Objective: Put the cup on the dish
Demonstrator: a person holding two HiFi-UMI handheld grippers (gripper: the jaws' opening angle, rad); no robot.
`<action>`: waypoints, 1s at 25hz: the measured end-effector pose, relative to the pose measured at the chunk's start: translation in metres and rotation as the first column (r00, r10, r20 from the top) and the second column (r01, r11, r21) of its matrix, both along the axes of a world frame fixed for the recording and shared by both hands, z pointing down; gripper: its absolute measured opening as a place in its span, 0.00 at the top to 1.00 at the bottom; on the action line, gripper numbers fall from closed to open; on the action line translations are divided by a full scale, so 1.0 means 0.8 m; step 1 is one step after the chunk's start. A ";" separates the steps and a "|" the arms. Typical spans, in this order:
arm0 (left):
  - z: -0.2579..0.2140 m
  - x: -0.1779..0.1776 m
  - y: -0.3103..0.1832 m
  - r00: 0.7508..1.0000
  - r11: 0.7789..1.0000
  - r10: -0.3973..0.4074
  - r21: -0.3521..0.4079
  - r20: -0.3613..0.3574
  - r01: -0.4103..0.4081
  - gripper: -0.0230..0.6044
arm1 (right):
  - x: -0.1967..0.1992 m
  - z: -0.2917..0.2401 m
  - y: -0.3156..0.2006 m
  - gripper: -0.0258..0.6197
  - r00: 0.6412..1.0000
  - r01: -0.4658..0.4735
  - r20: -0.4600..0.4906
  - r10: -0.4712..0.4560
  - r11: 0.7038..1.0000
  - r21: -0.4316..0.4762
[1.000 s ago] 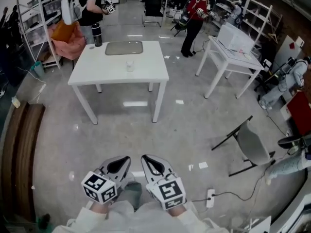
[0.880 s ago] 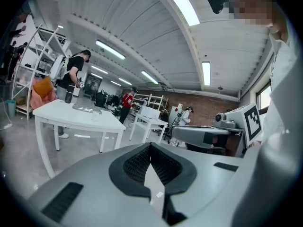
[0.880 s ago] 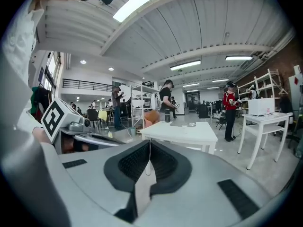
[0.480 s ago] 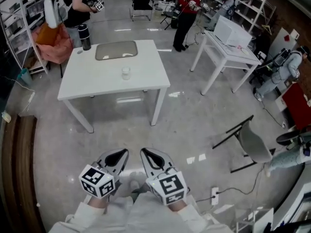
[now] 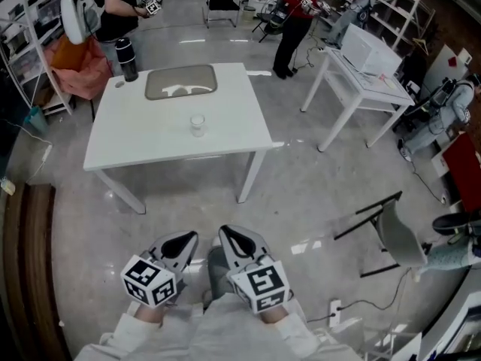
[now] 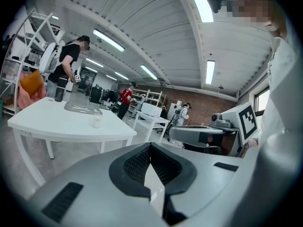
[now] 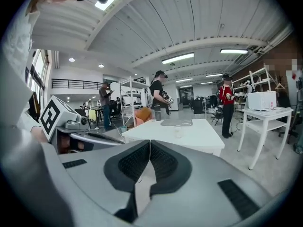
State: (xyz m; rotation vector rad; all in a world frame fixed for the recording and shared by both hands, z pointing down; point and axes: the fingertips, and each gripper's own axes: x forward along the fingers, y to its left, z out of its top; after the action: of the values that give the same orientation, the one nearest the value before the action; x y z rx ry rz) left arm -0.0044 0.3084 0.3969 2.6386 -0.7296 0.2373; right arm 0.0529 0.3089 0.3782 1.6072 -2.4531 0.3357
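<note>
A small clear cup [image 5: 198,124] stands near the middle of the white table [image 5: 150,145]. Behind it, at the table's far side, lies a flat grey dish [image 5: 181,82]. My left gripper [image 5: 180,245] and right gripper [image 5: 235,241] are held side by side low over the floor, well short of the table. Both are shut with nothing between the jaws. The left gripper view shows the cup [image 6: 97,121] and dish [image 6: 83,109] far ahead of the shut left gripper [image 6: 150,148]. The right gripper view shows the cup [image 7: 178,131] beyond the shut right gripper [image 7: 149,145].
A black bottle [image 5: 128,59] stands at the table's far left corner, with a person in black [image 5: 116,6] behind it. A person in red [image 5: 293,21] stands further back. A second white table [image 5: 361,70] and a folded chair [image 5: 391,232] are at the right.
The table, cup and dish have drawn closer and lower in the head view. Both grippers have kept their shut, side-by-side pose at the bottom of the view.
</note>
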 end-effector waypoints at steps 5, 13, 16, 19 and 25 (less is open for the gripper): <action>-0.009 0.009 -0.105 0.999 0.999 -0.032 0.015 0.000 0.032 0.97 | 0.009 -0.010 -0.114 0.94 0.999 0.049 -0.005 -0.049 0.999 0.009; -0.026 0.034 -0.280 0.992 0.992 -0.124 0.036 0.007 0.124 0.97 | 0.025 -0.022 -0.286 0.94 0.986 0.168 -0.011 -0.168 0.986 0.006; -0.026 0.047 -0.323 0.989 0.988 -0.149 0.030 0.003 0.149 0.97 | 0.039 -0.020 -0.332 0.94 0.981 0.192 -0.023 -0.191 0.981 0.007; -0.024 0.056 -0.354 0.987 0.986 -0.163 0.024 -0.002 0.163 0.97 | 0.044 -0.016 -0.366 0.94 0.977 0.211 -0.017 -0.211 0.977 -0.002; -0.011 0.061 -0.381 0.985 0.986 -0.169 -0.001 0.024 0.169 0.97 | 0.044 0.000 -0.396 0.94 0.974 0.228 0.003 -0.228 0.973 -0.031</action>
State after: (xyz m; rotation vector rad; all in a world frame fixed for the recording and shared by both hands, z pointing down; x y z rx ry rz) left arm 0.0446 0.0037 0.3884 2.5566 -0.9543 0.2225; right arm 0.0883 -0.0080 0.3780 1.2943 -2.5843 0.3341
